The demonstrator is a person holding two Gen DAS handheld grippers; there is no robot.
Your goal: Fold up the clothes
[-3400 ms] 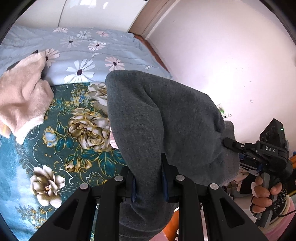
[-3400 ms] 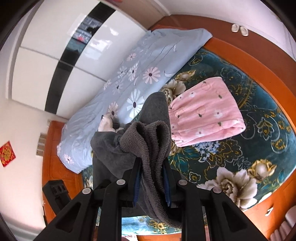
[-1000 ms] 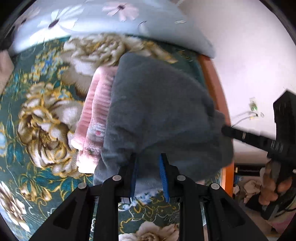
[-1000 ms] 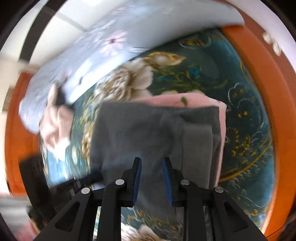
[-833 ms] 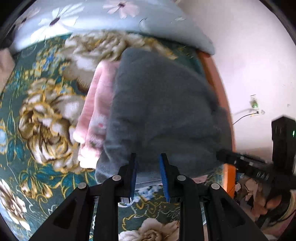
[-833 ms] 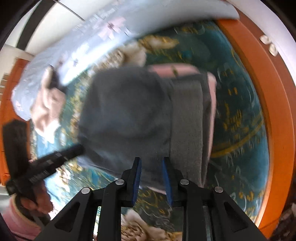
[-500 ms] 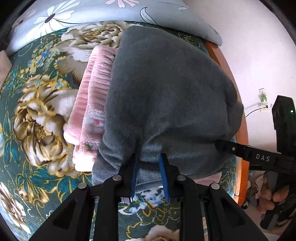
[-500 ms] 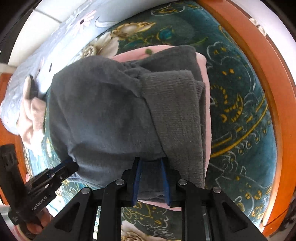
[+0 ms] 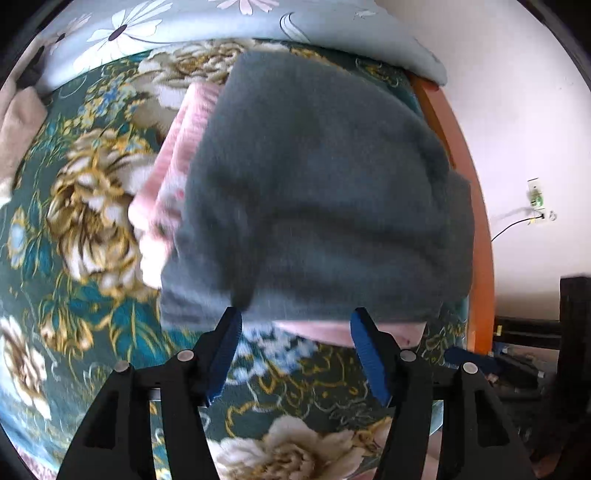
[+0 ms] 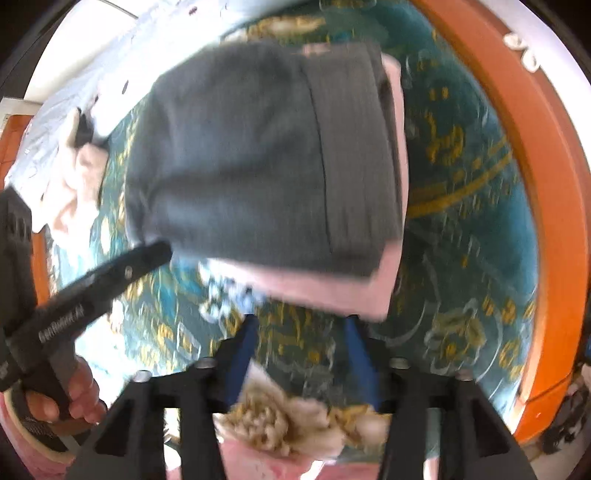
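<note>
We see the grey garment [image 9: 317,192], folded, lying on top of the folded pink garment [image 9: 173,155], both on the teal floral bedspread [image 9: 85,221], near the bed's orange wooden edge [image 9: 476,229]. Pink edge sticks out on the left side and at the near edge in the left wrist view; in the right wrist view it shows along the near and right sides.

Left gripper [image 9: 295,325]: jaws opening, spread wide w/ blue pads apart. Grey hem sits just ahead of the tips, nothing pinched btwn pads.

Right gripper [image 10: 301,321]: jaws opening too, pads apart, only bedspread btwn them; the pink edge sits just ahead of the tips. Frame is motion-blurred.

In the right wrist view we see the left gripper's black finger beside the grey garment's left near corner; touching or not, can't tell. A hand [image 10: 74,395] grips its handle.

Light blue daisy-print duvet [image 9: 221,18] lies behind the pile. A beige fluffy cloth [image 10: 74,184] lies well apart to the left.
</note>
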